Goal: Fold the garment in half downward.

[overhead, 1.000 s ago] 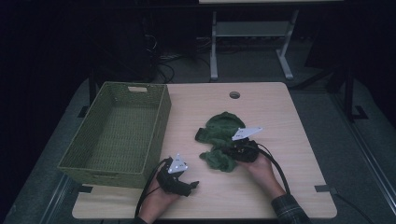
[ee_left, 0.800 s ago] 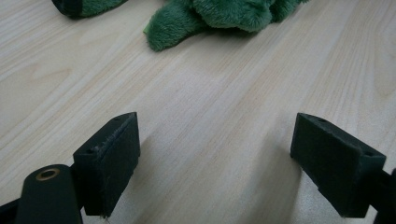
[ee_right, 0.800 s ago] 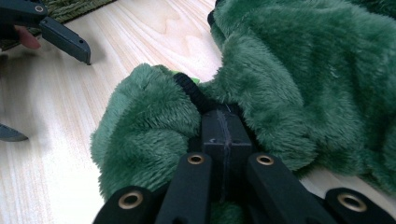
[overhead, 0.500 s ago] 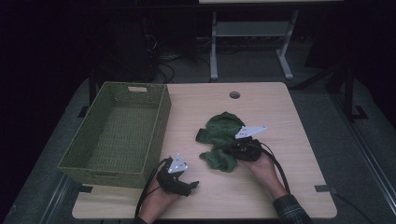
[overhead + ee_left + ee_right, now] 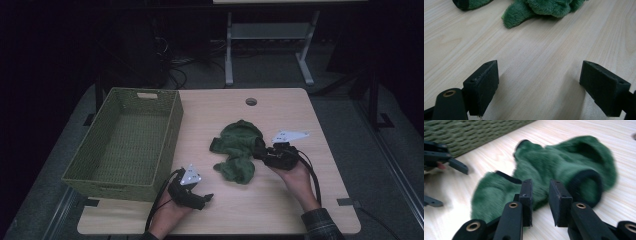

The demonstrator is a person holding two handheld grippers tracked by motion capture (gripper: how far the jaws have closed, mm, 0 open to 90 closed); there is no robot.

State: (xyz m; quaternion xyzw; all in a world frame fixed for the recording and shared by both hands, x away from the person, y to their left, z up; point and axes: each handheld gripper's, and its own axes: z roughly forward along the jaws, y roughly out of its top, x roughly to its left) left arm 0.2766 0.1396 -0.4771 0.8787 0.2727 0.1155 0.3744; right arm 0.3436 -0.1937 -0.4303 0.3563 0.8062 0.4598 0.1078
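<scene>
A crumpled, fuzzy dark-green cloth with black-trimmed openings (image 5: 236, 151) lies on the pale wooden surface (image 5: 280, 210), just to the right of the woven olive-green rectangular basket (image 5: 125, 140) and apart from its wall. Its long axis runs roughly from the far edge of the surface toward the person, the broader lobe pointing away and a narrower lobe pointing toward the near edge; the folds make any finer reading of its shape uncertain.

The right claw (image 5: 260, 150) sits at the cloth's side away from the basket. In the right gripper view its jaws have just been opening and stand a little apart (image 5: 541, 202), with the fabric lying just beyond the pads rather than pinched between them, so the cloth appears let go. The step in hand looks like a release or re-grip on the cloth, and the next move would call for closing on a firm fold before carrying it leftward over the basket's rim.

The left claw (image 5: 204, 199) rests near the basket's front right corner, on the near side of the cloth and clear of it, its jaws spread wide (image 5: 544, 87) over bare wood and gripping nothing.
</scene>
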